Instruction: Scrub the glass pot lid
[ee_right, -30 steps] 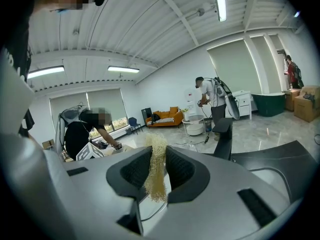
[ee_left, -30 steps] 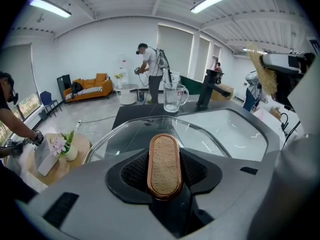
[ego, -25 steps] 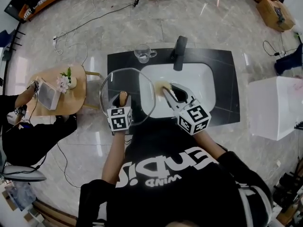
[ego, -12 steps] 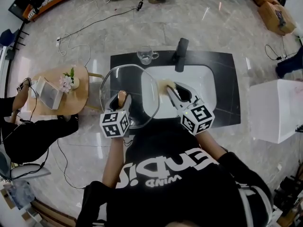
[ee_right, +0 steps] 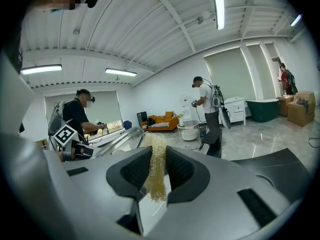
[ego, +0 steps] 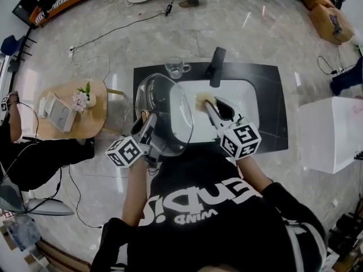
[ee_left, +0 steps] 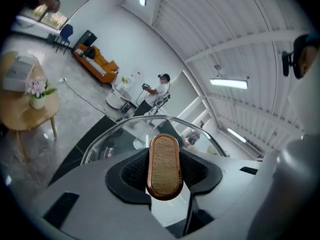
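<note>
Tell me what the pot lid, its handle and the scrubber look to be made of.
Pot lid: clear glass with a metal-looking rim; the sink shows through it.
Handle: wood-grain face, shiny coppery edge, likely wood in metal trim.
Scrubber: pale, dry, tangled fibres, probably loofah or another plant fibre.

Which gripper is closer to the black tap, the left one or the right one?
Right. The right gripper, pinching the scrubber, is over the sink, in front of the black tap. The left gripper holds the glass lid by its handle, off to the side, farther away.
</note>
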A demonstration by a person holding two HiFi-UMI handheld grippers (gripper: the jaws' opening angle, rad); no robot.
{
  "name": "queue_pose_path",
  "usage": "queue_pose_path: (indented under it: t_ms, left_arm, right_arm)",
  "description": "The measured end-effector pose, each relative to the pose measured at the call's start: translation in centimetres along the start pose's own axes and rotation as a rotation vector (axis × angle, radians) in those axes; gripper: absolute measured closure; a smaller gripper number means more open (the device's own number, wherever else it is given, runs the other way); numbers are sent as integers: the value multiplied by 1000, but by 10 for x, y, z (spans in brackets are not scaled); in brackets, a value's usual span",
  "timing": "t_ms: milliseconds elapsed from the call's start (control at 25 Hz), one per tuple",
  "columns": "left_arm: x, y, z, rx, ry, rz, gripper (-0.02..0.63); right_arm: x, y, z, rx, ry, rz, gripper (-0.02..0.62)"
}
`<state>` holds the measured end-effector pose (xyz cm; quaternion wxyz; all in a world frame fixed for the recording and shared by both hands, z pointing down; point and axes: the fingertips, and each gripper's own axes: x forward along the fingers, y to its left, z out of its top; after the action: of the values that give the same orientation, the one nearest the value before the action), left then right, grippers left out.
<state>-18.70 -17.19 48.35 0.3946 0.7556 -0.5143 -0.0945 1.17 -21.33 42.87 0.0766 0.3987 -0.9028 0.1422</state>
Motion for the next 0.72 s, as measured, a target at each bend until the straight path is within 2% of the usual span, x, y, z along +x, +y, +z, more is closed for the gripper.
queue_pose_path:
  t_ms: [80, 200, 280, 400, 560, 720]
  left_arm:
    - [-2, -6, 2, -110, -26, -72, 430]
    - [-4, -17, 1, -357, -66, -197, 428]
    - [-3, -33, 5, -453, -94, -308, 428]
    - [-2, -47, 10, -482, -108, -393, 429]
    - [0, -60, 12, -489, -97, -438, 428]
    - [5, -70, 11, -496, -82, -464, 428]
  right_arm:
    - [1, 3, 1, 8, -2, 11, 522]
    - [2, 8, 0, 12, -3, 27, 522]
    - [4, 9, -1, 14, -2, 33, 522]
    - [6, 13, 0, 13, -1, 44, 522]
    - [8, 19, 5, 25, -9, 67, 522]
    - [11, 31, 26, 27, -50, 115, 522]
